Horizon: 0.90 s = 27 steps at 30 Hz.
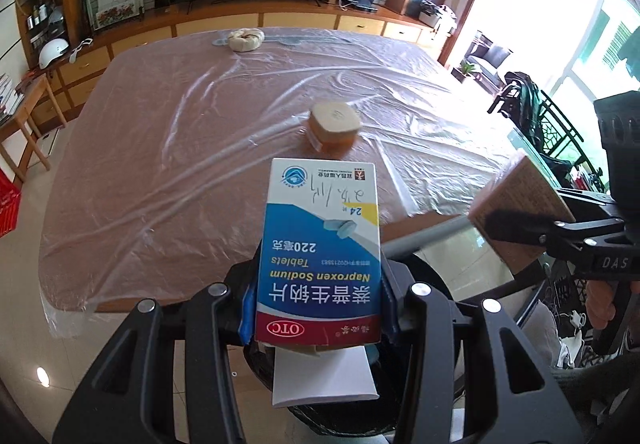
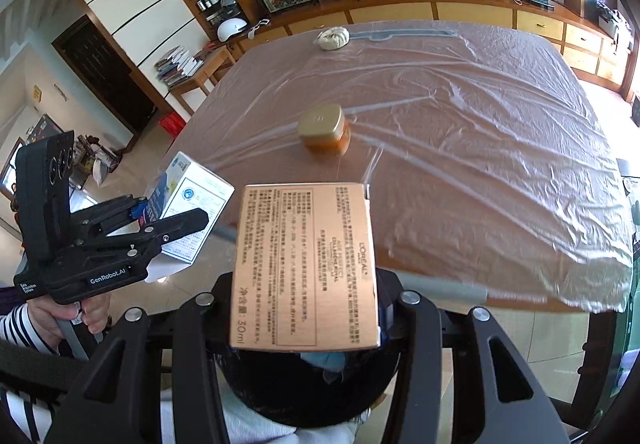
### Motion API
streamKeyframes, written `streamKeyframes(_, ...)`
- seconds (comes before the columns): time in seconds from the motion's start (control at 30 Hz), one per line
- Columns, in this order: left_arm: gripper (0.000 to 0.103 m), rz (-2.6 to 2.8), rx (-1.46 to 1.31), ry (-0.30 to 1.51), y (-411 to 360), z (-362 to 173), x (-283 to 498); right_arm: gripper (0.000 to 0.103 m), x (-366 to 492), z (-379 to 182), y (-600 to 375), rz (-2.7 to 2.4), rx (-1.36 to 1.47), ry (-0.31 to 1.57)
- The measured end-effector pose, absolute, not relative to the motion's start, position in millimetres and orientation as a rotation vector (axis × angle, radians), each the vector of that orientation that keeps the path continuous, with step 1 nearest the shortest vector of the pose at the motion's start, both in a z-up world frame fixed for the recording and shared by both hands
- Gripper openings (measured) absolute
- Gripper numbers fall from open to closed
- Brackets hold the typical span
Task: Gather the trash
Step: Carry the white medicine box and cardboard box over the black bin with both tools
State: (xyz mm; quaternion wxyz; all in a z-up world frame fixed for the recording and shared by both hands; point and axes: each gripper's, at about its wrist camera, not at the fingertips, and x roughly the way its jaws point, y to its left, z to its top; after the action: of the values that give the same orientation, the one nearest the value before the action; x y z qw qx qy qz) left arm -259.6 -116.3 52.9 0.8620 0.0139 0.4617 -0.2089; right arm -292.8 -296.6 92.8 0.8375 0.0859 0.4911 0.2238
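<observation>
My left gripper (image 1: 320, 308) clamps the pill box (image 1: 320, 244) and my right gripper (image 2: 306, 308) clamps the gold carton (image 2: 306, 264), both nearer me than the jar (image 2: 324, 134).

Big table (image 1: 132, 180) fills the middle of both views, its brown top wrapped under a crinkled clear plastic sheet (image 2: 500, 148) that hangs over the near edge. Dead centre sits an amber jar (image 1: 333, 128) with a gold lid (slightly blurred). Up at the far edge, top centre of frame, rests a cream-coloured bundle (image 1: 245, 39), with a grey flat strip (image 2: 404, 34) just beside it.
</observation>
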Motion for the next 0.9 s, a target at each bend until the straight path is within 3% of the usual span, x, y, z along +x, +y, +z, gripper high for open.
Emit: streamKeyframes(0.9,0.047,-0.46,0.103,1.087,-139,5,-316,0.046,-343,39,-288,0.488,0.07,1.168)
